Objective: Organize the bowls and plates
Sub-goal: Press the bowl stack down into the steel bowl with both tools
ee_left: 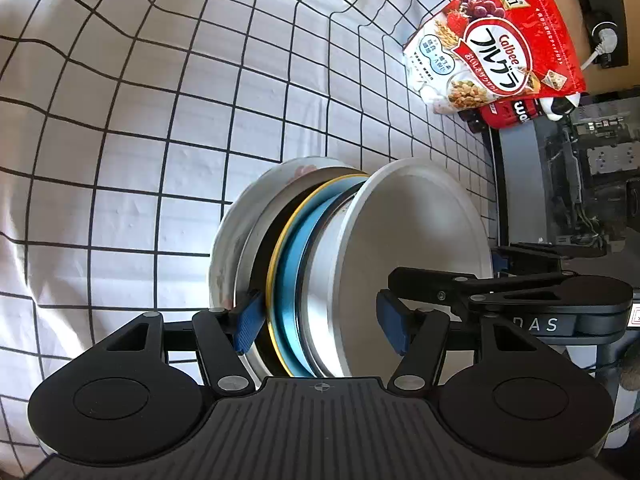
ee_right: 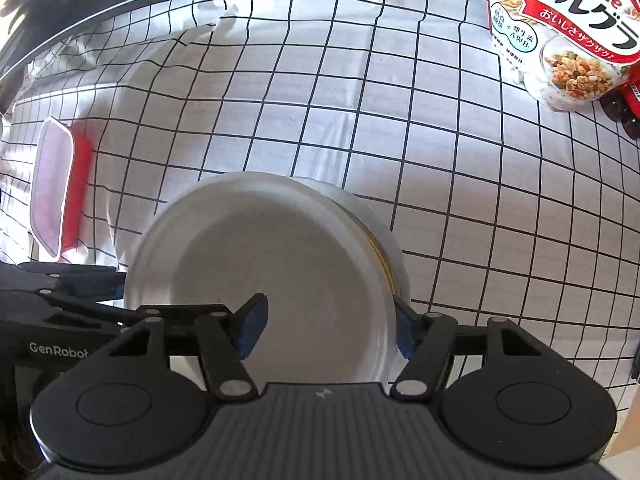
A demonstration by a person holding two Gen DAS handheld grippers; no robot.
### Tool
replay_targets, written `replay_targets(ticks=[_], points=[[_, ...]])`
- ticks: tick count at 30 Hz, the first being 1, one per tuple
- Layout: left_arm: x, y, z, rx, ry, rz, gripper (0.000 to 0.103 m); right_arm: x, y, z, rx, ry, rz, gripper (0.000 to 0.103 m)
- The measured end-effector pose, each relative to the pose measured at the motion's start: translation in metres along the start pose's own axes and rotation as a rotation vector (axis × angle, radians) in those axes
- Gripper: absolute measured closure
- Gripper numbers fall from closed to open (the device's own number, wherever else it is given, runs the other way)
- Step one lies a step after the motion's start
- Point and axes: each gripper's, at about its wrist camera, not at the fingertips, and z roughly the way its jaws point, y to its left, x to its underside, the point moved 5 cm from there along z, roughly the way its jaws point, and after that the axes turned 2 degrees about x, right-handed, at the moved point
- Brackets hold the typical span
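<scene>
A stack of dishes sits on the checked tablecloth (ee_left: 120, 120): a floral plate (ee_left: 236, 224) at the bottom, a blue bowl with a gold rim (ee_left: 288, 264), a steel bowl (ee_left: 328, 280), and a white plate (ee_left: 416, 232) on top. My left gripper (ee_left: 320, 322) is open around the stack's rim, its left pad (ee_left: 248, 320) touching the gold-rimmed bowl. My right gripper (ee_right: 328, 328) is open astride the white plate's (ee_right: 280, 272) rim, one pad over its face, one behind its edge. The right gripper's arm shows in the left wrist view (ee_left: 500, 292).
A red Calbee cereal bag (ee_left: 496, 36) lies at the far right, also in the right wrist view (ee_right: 568, 28). A red container with a clear lid (ee_right: 60, 184) sits at the left. The table edge and dark equipment (ee_left: 580, 168) lie to the right.
</scene>
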Motion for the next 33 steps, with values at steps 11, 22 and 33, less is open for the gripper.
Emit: replay_targets(ticks=[11, 22, 33], points=[[-0.002, -0.006, -0.007, -0.072, -0.002, 0.024, 0.047, 0.004, -0.007, 0.001, -0.061, -0.044, 0.023, 0.037], [0.0, -0.023, -0.033, -0.098, -0.078, 0.035, 0.054, 0.008, -0.021, -0.013, -0.161, -0.138, 0.04, 0.037], [0.015, -0.042, -0.035, -0.146, -0.109, 0.049, 0.063, 0.027, -0.05, -0.023, -0.261, -0.233, 0.015, 0.061]])
